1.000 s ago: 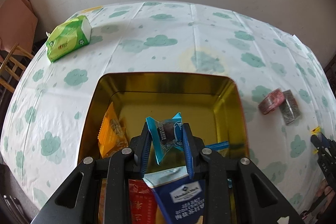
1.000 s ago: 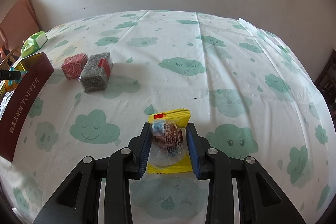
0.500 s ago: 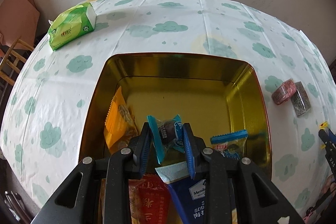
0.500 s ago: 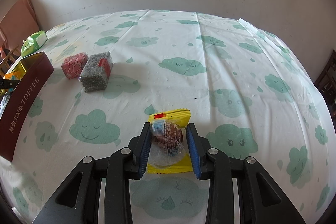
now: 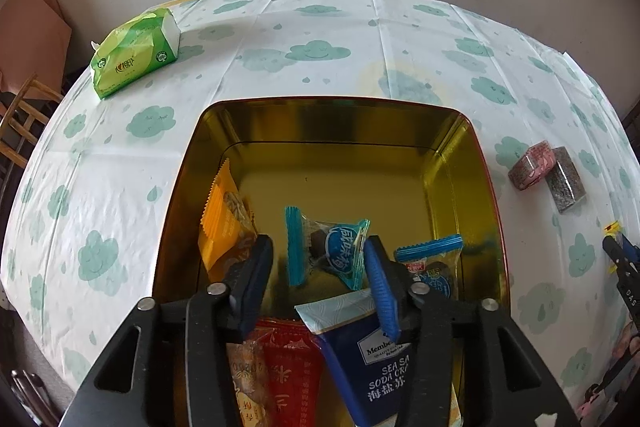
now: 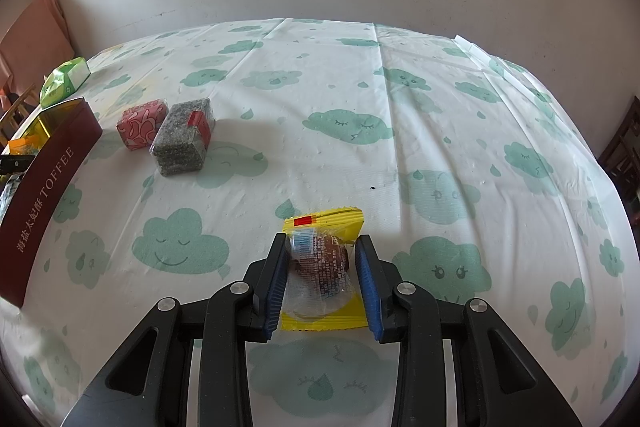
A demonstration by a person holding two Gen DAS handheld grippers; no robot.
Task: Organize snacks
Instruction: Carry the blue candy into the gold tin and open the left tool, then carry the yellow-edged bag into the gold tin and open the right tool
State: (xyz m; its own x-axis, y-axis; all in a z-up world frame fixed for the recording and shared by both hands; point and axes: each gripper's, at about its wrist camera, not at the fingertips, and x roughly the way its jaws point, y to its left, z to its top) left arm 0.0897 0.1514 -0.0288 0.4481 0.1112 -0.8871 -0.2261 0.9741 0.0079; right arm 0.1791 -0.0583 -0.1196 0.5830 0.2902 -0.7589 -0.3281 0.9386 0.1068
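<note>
Left gripper [image 5: 318, 269] jaws opening over the gold tin [image 5: 456, 131], the blue-wrapped candy [image 5: 332, 251] loose between them; bare floor toward the tin's far wall. Right gripper [image 6: 322, 277] clamps the yellow-wrapped snack [image 6: 324, 267], well right of the tin; its bottom edge is hidden.

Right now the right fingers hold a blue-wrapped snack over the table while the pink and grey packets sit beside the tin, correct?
Not quite: the snack between the right fingers has a yellow wrapper, not blue, as the right wrist view shows. The pink packet and grey packet do sit beside the tin.
</note>
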